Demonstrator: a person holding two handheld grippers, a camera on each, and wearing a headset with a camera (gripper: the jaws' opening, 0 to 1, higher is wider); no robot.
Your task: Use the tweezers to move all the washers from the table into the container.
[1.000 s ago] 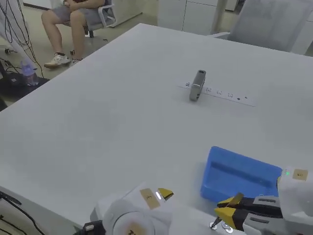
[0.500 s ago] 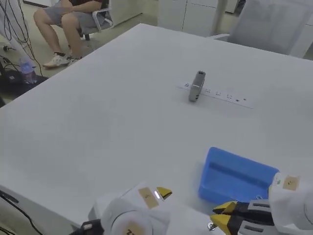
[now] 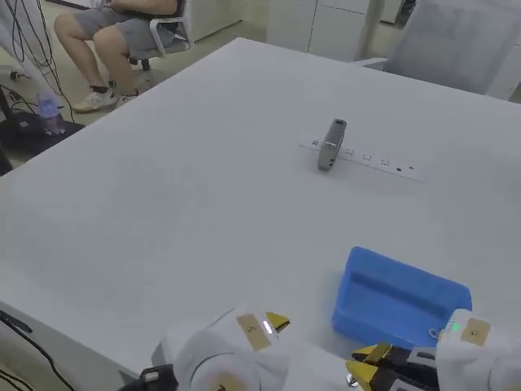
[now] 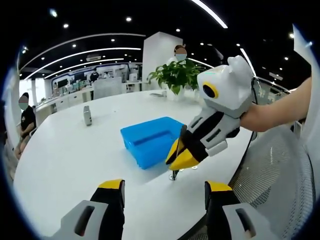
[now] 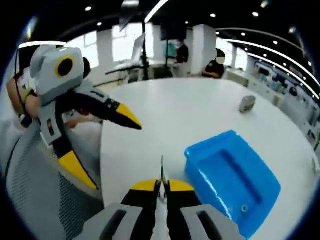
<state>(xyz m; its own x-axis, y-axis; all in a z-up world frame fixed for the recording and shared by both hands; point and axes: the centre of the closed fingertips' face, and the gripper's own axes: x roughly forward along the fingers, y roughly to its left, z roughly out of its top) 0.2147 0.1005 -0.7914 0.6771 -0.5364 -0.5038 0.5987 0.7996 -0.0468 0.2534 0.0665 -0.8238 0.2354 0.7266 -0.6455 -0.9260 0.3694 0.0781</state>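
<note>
A blue container point(image 3: 399, 295) stands near the table's front edge; it also appears as the blue container point(image 4: 150, 139) and the blue container point(image 5: 231, 175), with one small washer point(image 5: 244, 208) lying inside. My right gripper point(image 3: 368, 363) sits just in front of it, shut on thin metal tweezers point(image 5: 161, 171). From the left gripper view, the right gripper point(image 4: 184, 156) points the tweezers' tip point(image 4: 173, 176) down at the table. A silvery washer point(image 3: 352, 380) lies by that tip. My left gripper point(image 4: 165, 187) is open and holds nothing; it is the left gripper point(image 3: 275, 323) to the container's left.
A white power strip point(image 3: 370, 158) with a grey device point(image 3: 330, 144) on it lies farther back on the white table point(image 3: 203, 204). A person point(image 3: 122, 24) sits on a chair beyond the far left corner. A grey chair point(image 3: 456, 41) stands at the back right.
My right gripper has drawn back toward the table's near edge, lower in the head view. The left gripper and the container have stayed where they were.
</note>
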